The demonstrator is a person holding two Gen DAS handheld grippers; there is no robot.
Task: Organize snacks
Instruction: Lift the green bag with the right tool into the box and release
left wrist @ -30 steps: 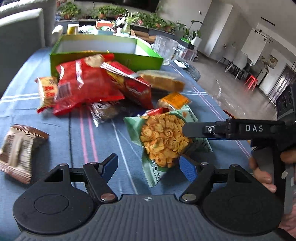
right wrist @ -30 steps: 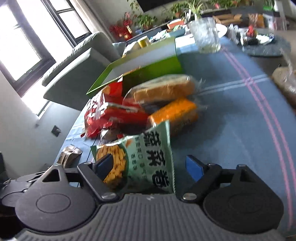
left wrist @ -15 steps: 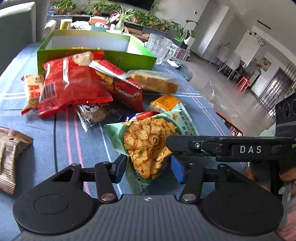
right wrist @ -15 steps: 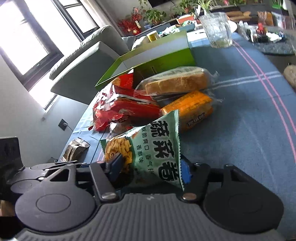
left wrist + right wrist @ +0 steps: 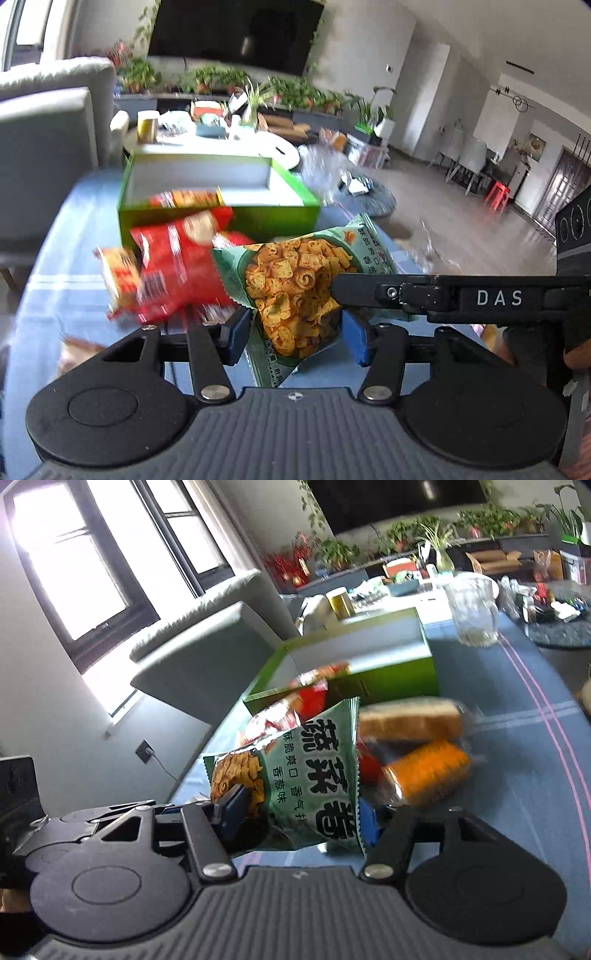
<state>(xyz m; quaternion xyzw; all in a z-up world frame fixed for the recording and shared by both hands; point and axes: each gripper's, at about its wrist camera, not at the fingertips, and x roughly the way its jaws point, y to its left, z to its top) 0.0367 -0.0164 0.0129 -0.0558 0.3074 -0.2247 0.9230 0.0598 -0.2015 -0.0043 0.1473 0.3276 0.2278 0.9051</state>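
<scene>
Above blue tablecloth (image 5: 74,236), both jaws pinch the green snack bag (image 5: 295,284).

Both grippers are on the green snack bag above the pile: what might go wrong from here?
1. Left gripper and right gripper both clamp the green snack bag; pulling apart might tear it or crush the chips.
2. The red packet already sits at the green box front edge and may block the drop.

Black plastic left gripper (image 5: 293,334) and right gripper (image 5: 301,821): blue finger pads (image 5: 355,341), silver pivot screws, ribbed grey housing, round caps, white "DAS" lettering on one arm.
</scene>
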